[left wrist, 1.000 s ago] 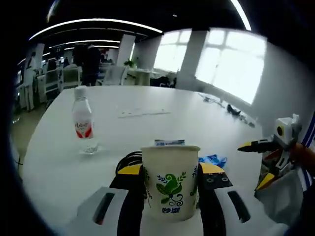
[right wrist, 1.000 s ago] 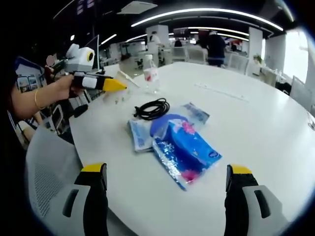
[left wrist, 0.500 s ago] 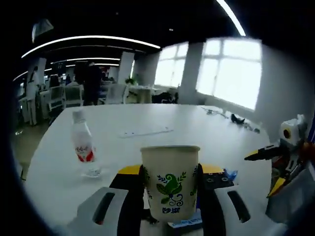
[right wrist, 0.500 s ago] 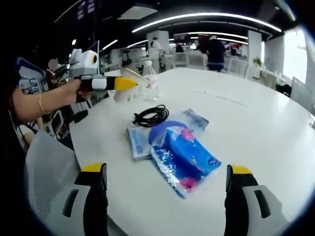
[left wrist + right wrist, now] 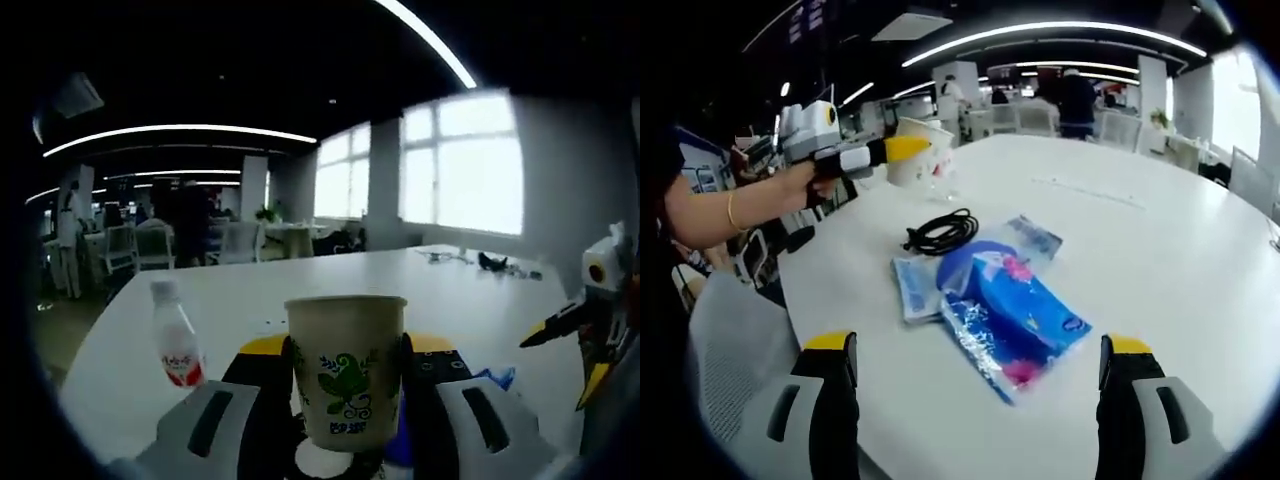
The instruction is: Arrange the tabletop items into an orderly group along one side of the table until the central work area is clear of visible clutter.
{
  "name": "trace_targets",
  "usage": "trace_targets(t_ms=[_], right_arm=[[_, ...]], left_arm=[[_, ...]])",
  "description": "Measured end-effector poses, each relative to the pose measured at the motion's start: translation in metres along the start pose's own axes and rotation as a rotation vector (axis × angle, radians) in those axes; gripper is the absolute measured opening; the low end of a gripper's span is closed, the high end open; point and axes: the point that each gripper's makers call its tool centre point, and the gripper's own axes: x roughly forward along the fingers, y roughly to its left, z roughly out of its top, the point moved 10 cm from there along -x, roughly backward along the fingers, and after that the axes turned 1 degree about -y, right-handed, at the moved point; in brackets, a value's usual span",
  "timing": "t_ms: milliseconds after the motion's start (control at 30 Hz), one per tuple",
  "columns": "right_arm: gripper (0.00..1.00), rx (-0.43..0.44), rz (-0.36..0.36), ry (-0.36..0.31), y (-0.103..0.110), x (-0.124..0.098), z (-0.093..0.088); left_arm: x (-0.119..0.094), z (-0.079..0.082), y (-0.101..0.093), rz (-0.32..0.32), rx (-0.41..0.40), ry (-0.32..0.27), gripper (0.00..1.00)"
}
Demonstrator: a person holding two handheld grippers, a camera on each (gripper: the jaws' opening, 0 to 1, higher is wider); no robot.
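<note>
A white paper cup (image 5: 345, 375) with a green print stands upright between the jaws of my left gripper (image 5: 345, 352), which is shut on it. In the right gripper view the left gripper (image 5: 902, 150) holds the cup (image 5: 925, 165) in the air above the far left of the white table (image 5: 1160, 240). A coiled black cable (image 5: 937, 232) and blue plastic packets (image 5: 1010, 315) lie mid-table. A small water bottle (image 5: 177, 348) with a red label stands left of the cup. My right gripper (image 5: 978, 390) is open and holds nothing, short of the packets.
The right gripper (image 5: 562, 362) shows at the right edge of the left gripper view, near a blue packet (image 5: 497, 377). A grey chair (image 5: 735, 350) sits at the table's near left edge. Small dark things (image 5: 490, 262) lie far across the table. A person's arm (image 5: 720, 210) reaches in from the left.
My left gripper has lifted the cup higher and carried it over the table toward the bottle, tilting its view upward. The right gripper has stayed put and open.
</note>
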Motion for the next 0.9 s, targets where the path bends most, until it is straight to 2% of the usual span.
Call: trace_targets(t_ms=[133, 233, 367, 500, 733, 900], right_arm=[[0.99, 0.002, -0.005, -0.001, -0.003, 0.002, 0.0], [0.99, 0.005, -0.009, 0.002, -0.005, 0.004, 0.0], [0.99, 0.011, -0.015, 0.012, -0.009, 0.008, -0.002], [0.99, 0.023, -0.018, 0.017, -0.012, 0.013, -0.004], [0.99, 0.022, -0.015, 0.035, -0.017, 0.022, -0.006], [0.99, 0.031, -0.018, 0.05, -0.02, 0.028, -0.008]], left_arm=[[0.007, 0.002, 0.003, 0.015, 0.001, -0.09, 0.41], [0.013, 0.001, 0.007, 0.026, 0.017, -0.092, 0.41], [0.024, -0.002, 0.016, 0.05, -0.019, -0.105, 0.41], [0.032, -0.006, 0.024, 0.064, -0.005, -0.115, 0.41], [0.049, -0.019, 0.041, 0.073, 0.042, -0.111, 0.42], [0.061, -0.029, 0.051, 0.084, 0.045, -0.113, 0.42]])
